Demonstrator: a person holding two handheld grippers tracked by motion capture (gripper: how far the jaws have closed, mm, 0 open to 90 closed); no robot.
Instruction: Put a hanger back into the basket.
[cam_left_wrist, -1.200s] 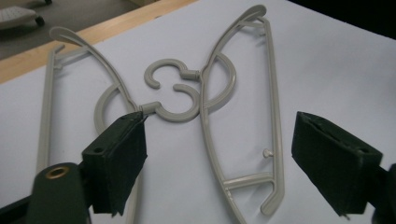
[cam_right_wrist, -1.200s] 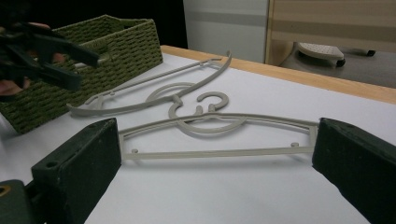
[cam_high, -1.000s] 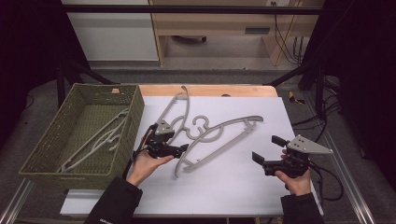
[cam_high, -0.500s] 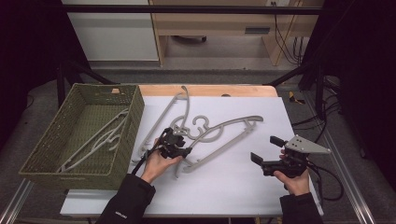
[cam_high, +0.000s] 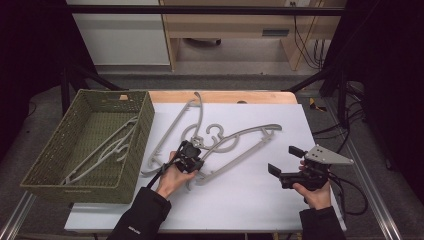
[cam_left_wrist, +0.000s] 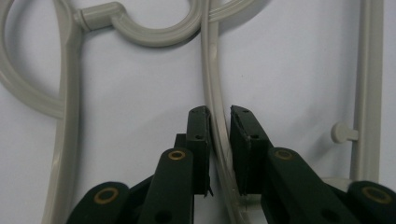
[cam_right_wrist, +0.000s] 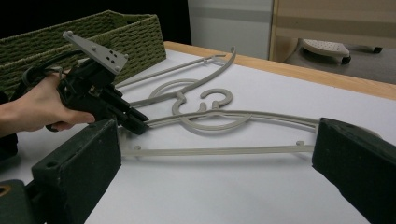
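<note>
No readable brand or label anywhere; small pale lettering on the dark sleeve (cam_high: 134, 228) is too fine to make out.

Left gripper (cam_high: 191, 156): jaws straddle the curved shoulder arm of the nearer grey plastic hanger (cam_high: 239, 150). In the left gripper view (cam_left_wrist: 218, 122) the arm runs straight up between the two pads; the left pad touches it, the right pad sits a hair off. Narrow gap, nearly closed on the arm, not seen to be clamped tight.

That hanger lies flat on the white table sheet (cam_high: 250, 200), long axis running from the left gripper away to the far right, hook (cam_high: 216, 134) just ahead of the jaws. Its straight bottom bar lies to the gripper's right side.

Second grey hanger (cam_high: 176, 127) lies flat ahead and left of the left gripper, long axis toward the table's far edge; its hook overlaps the first hanger's hook.

Green woven basket (cam_high: 134, 150) left of the left gripper, with more grey hangers (cam_high: 102, 150) inside.

Right gripper (cam_high: 287, 162): well apart from the hangers, off to their right, jaws wide apart, nothing between them, pointing toward the left gripper. Grey three-cornered plate (cam_high: 327, 156) on top.
</note>
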